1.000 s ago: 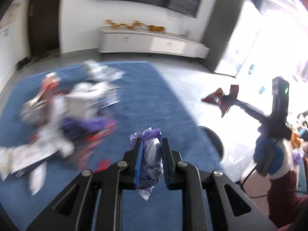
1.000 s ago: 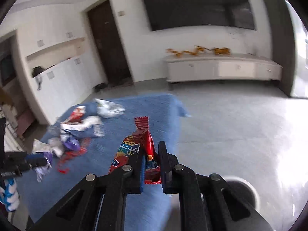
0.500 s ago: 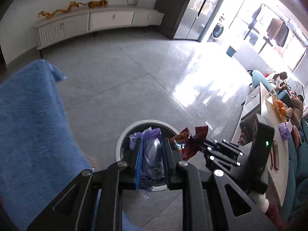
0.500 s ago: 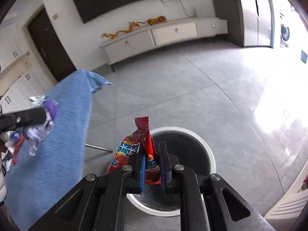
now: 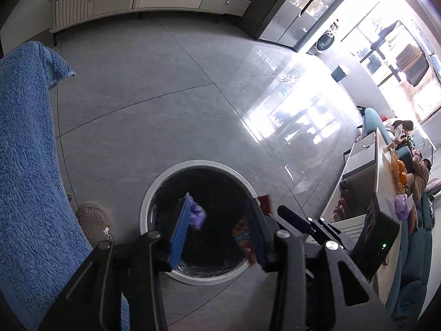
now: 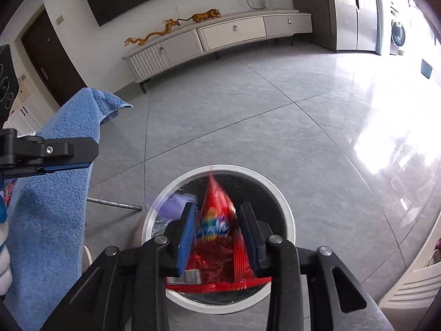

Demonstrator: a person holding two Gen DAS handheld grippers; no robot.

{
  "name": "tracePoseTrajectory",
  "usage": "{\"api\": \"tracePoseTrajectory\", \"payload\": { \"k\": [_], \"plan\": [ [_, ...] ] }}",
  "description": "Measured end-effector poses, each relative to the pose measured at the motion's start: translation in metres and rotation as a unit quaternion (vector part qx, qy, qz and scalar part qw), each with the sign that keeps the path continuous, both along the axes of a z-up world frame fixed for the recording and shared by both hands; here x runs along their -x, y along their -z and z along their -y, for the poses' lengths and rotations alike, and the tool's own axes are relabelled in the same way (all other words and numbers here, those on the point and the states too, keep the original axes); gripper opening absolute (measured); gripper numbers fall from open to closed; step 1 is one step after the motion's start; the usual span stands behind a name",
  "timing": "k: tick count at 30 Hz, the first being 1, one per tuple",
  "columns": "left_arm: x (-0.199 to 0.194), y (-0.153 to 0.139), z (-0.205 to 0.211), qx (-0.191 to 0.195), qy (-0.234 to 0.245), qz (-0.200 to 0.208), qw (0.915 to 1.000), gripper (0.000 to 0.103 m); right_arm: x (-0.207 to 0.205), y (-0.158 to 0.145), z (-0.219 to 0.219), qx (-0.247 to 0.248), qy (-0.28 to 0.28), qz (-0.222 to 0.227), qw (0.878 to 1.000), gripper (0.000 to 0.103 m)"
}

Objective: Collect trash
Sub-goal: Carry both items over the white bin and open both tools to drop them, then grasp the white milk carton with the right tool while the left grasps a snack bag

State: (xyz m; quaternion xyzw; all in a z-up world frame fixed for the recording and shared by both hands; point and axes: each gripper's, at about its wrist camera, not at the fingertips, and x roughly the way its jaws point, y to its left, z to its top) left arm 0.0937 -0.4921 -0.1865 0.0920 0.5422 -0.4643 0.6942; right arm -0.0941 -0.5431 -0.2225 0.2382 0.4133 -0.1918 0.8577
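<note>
A round white-rimmed bin (image 5: pixel 154 190) with a dark inside stands on the grey floor; it also shows in the right wrist view (image 6: pixel 278 193). My left gripper (image 5: pixel 217 220) is open above it, and a purple wrapper (image 5: pixel 198 216) hangs beside its left pad, loose over the bin. My right gripper (image 6: pixel 217 229) is open above the bin, with a red snack wrapper (image 6: pixel 217 215), blurred, between the spread fingers and apart from them. The red wrapper also shows in the left wrist view (image 5: pixel 242 234), as does the right gripper (image 5: pixel 300 224).
A blue towel-covered table (image 5: pixel 24 165) lies to the left of the bin, also in the right wrist view (image 6: pixel 49 193). A beige slipper (image 5: pixel 95 222) sits by the bin. A white low cabinet (image 6: pixel 220 38) runs along the far wall. A white counter (image 5: pixel 380 171) is at right.
Both grippers have opened over the bin. The purple wrapper and the red wrapper have come free of the pads and are dropping. Both views have tilted further down onto the bin.
</note>
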Motion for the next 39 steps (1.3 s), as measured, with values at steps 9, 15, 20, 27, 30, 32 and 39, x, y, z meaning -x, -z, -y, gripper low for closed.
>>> {"api": "tracePoseTrajectory", "payload": {
  "k": [9, 15, 20, 27, 30, 32, 39],
  "plan": [
    [0.01, -0.025, -0.025, 0.011, -0.012, 0.05, 0.9986, 0.04, -0.002, -0.01, -0.002, 0.013, -0.005, 0.003, 1.0, 0.036],
    [0.019, -0.068, -0.071, 0.043, -0.055, 0.137, 0.9882, 0.04, -0.009, -0.038, -0.02, 0.036, -0.034, 0.022, 0.999, 0.036],
    [0.018, -0.098, -0.12, 0.068, -0.087, 0.163, 0.9803, 0.04, -0.018, -0.082, -0.046, 0.063, -0.07, 0.062, 0.994, 0.036],
    [0.012, -0.123, -0.192, 0.085, -0.122, 0.165, 0.9751, 0.04, -0.022, -0.14, -0.09, 0.1, -0.113, 0.116, 0.982, 0.039],
    [0.008, -0.131, -0.227, 0.089, -0.143, 0.164, 0.9719, 0.04, -0.021, -0.161, -0.108, 0.112, -0.124, 0.136, 0.976, 0.039],
    [0.006, -0.135, -0.252, 0.091, -0.156, 0.167, 0.9693, 0.04, -0.023, -0.174, -0.12, 0.115, -0.129, 0.15, 0.973, 0.039],
    [-0.004, -0.137, -0.369, 0.09, -0.216, 0.189, 0.9537, 0.04, -0.034, -0.209, -0.174, 0.123, -0.164, 0.182, 0.962, 0.044]
  ]
}}
